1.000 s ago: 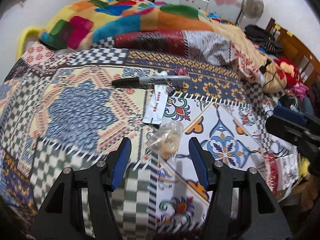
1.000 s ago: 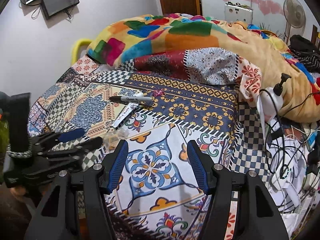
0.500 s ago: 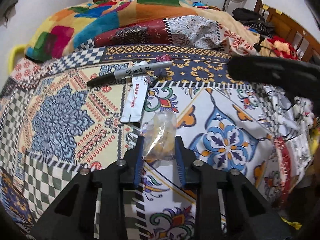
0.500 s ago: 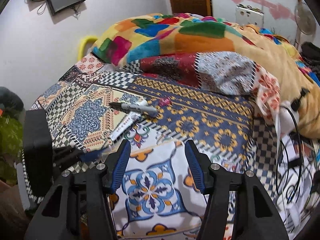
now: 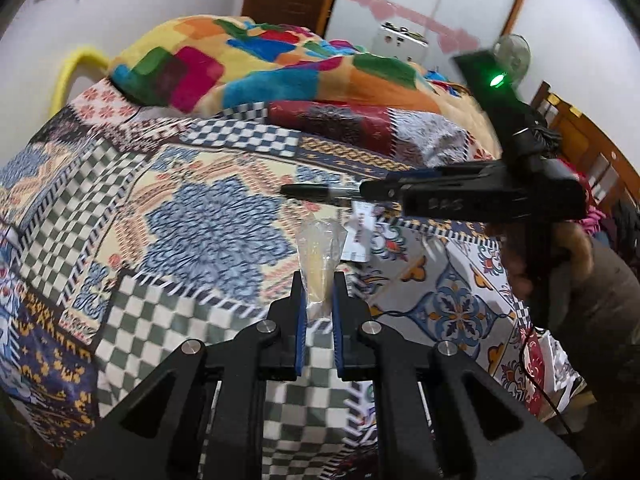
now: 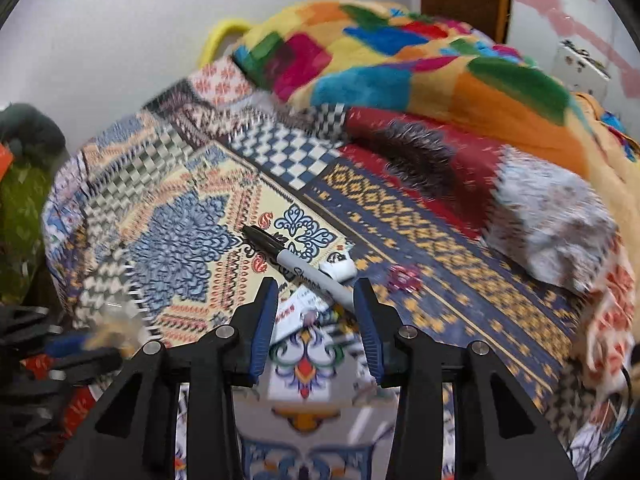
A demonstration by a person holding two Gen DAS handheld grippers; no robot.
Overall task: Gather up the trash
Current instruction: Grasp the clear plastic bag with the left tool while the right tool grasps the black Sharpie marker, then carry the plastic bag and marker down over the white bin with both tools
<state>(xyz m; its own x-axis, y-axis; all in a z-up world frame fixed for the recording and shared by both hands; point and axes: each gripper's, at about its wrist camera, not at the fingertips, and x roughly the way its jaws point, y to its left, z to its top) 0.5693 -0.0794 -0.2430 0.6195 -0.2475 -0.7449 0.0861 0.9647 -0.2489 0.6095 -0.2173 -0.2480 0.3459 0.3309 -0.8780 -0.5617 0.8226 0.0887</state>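
Trash wrapper point(image 5: 320, 258) is being pinched in the left gripper point(image 5: 319, 304) above the bed point(image 5: 200, 216); the right gripper point(image 6: 316, 312), angling downward, is closing empty over the marker point(image 6: 296, 264).

The left gripper point(image 5: 319, 280) fills the bottom of the view, its 2 blue-padded fingers point(image 5: 300, 320) closed on a crumpled clear plastic wrapper point(image 5: 320, 256) that sticks up beyond their tips. Below the wrapper lies a bed point(image 5: 180, 216) covered in a patterned patchwork sheet. Beyond the wrapper, a black marker point(image 5: 316, 191) lies on the sheet, and a white paper packet point(image 5: 360, 236) lies just to the wrapper's right. The right gripper point(image 5: 384, 190) reaches in from the right, above the marker's end; its jaws are closing. A multicoloured blanket point(image 5: 280, 68) is heaped far beyond the wrapper.
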